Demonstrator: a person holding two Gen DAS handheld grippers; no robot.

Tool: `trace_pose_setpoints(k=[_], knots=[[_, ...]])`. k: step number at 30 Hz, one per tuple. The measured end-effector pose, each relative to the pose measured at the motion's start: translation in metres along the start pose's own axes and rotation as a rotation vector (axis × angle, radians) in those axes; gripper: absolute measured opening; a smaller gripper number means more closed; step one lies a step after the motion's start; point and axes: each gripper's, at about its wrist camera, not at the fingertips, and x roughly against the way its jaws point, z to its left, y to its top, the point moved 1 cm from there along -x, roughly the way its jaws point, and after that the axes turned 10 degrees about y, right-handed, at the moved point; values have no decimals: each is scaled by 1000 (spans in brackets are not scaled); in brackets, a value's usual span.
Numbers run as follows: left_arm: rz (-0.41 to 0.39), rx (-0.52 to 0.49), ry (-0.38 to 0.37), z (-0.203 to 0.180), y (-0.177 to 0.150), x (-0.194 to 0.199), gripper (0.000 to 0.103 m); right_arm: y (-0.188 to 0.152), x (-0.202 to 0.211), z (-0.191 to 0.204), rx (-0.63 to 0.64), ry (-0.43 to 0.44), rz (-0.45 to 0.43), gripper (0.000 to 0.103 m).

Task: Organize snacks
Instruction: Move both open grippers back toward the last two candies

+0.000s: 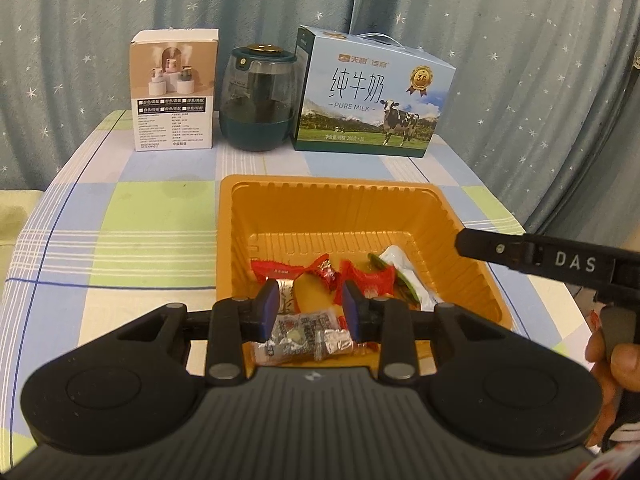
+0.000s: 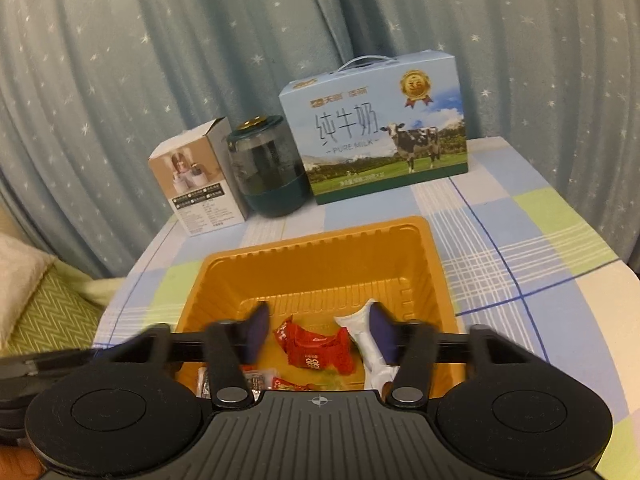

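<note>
My left gripper (image 1: 310, 306) over orange tray (image 1: 320, 204), jaws parted, gripping nothing. My right gripper (image 2: 318, 330) spread above red snack (image 2: 320, 350). Wrapped snacks (image 1: 304, 330) lie inside tray on checked tablecloth (image 1: 132, 216).

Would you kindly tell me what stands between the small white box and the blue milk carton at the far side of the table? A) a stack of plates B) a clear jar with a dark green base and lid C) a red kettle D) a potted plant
B: the left wrist view shows a clear jar with a dark green base and lid standing between the small white box and the milk carton.
</note>
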Motion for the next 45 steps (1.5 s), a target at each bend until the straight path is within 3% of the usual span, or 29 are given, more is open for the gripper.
trace_pose_setpoints(k=[7,21,37,45], knots=[[5,4,15,1,-16,15,32,-17,21,-8,-34,-34,19,57],[1,26,43,-9,-55,74,51,-64,87,9,-80,-68,23,57],[17,28,62,-13,-101,124,63,-112,141,26,-81,-119,56,57],[36,26,72,-10,-114,130,68,-123,146,31,-81,-121,77,65]])
